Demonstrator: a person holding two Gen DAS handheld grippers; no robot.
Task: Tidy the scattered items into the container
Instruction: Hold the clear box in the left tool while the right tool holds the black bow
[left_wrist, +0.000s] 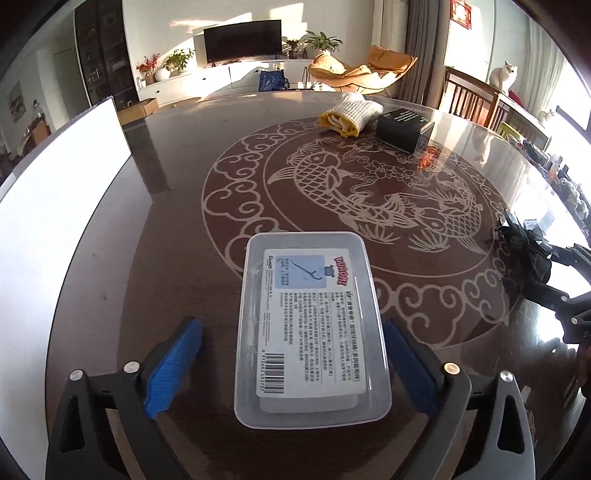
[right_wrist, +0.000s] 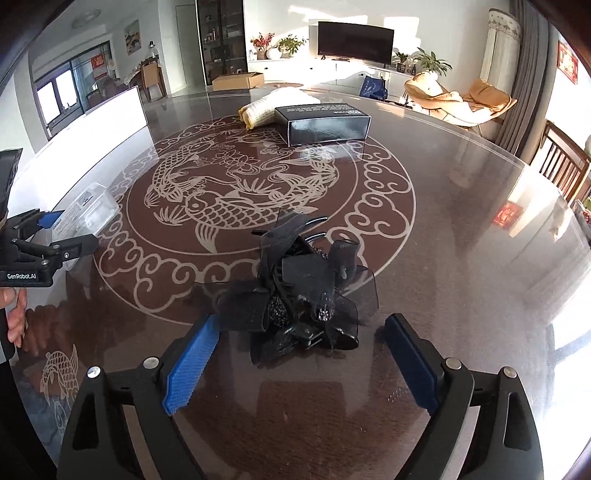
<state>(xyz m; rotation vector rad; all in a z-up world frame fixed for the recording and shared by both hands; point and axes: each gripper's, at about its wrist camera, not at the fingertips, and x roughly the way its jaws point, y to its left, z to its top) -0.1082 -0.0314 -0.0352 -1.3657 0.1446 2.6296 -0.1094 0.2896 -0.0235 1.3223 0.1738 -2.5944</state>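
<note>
Left gripper (left_wrist: 291, 369) released astride clear box (left_wrist: 312, 328); right gripper (right_wrist: 295, 362) released behind black bow (right_wrist: 299, 288); risk: flimsy tulle slipping, box skidding on glossy tabletop (right_wrist: 461, 229).

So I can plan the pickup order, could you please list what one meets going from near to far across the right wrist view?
Right gripper with open jaws → black bow hair clip → black box → television.
</note>
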